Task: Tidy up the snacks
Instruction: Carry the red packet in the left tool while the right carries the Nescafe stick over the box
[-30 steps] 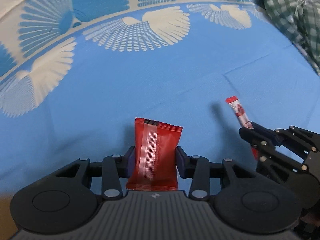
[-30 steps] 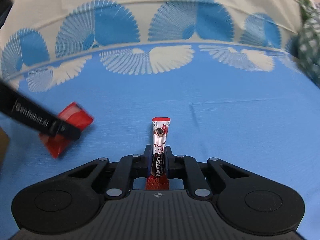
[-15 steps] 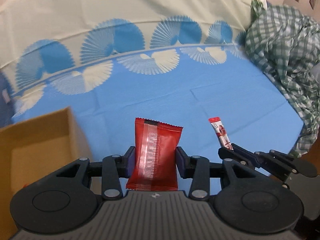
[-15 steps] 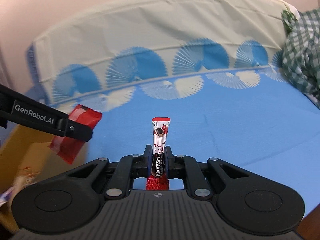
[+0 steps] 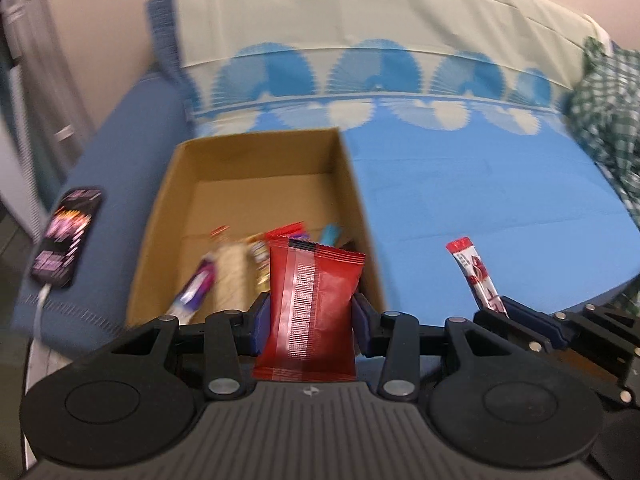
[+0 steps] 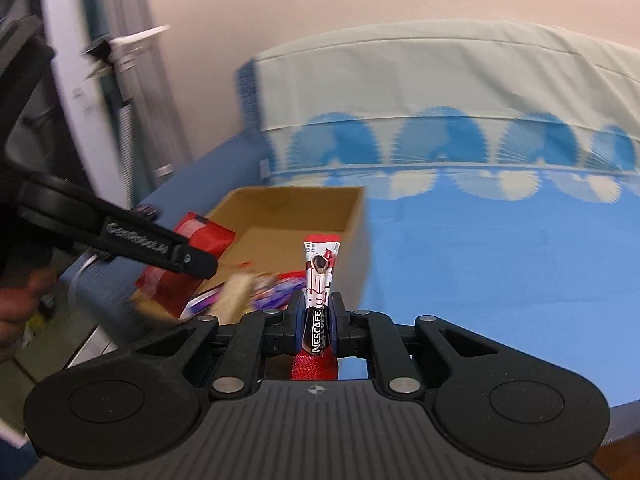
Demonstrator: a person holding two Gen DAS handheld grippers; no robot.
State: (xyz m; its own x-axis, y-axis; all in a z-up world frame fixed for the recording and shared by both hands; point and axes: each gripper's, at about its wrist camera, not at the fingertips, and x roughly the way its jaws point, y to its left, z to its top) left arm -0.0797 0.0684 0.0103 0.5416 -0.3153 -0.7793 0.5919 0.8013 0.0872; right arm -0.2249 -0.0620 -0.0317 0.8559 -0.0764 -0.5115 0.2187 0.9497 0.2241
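In the left wrist view our left gripper (image 5: 308, 320) is clamped on a red packet (image 5: 314, 304), which stands upright between the blue pads with its barcode strip facing the camera. Just beyond it sits an open cardboard box (image 5: 256, 184), and the packet's top overlaps the box's near right corner. Inside the box, ahead and slightly left of the gripper, lie several blurred snacks (image 5: 236, 264). Further left a lit phone (image 5: 68, 236) rests on the dark blue bed edge, with a white cable at its lower end. To the right our right gripper (image 5: 504, 312) pinches a slim coffee stick (image 5: 474, 272) over the blue sheet (image 5: 480, 184). A green checked cloth (image 5: 604, 120) lies at the far right. In the right wrist view our right gripper (image 6: 318, 320) is closed tight on the coffee stick (image 6: 318, 276), which stands upright. The box (image 6: 296, 208) is ahead and to the left, with snacks (image 6: 256, 284) inside. The left gripper (image 6: 192, 260) reaches in from the left with the red packet (image 6: 188, 256) at the box's near left edge. A hand (image 6: 20, 312) shows at the far left.
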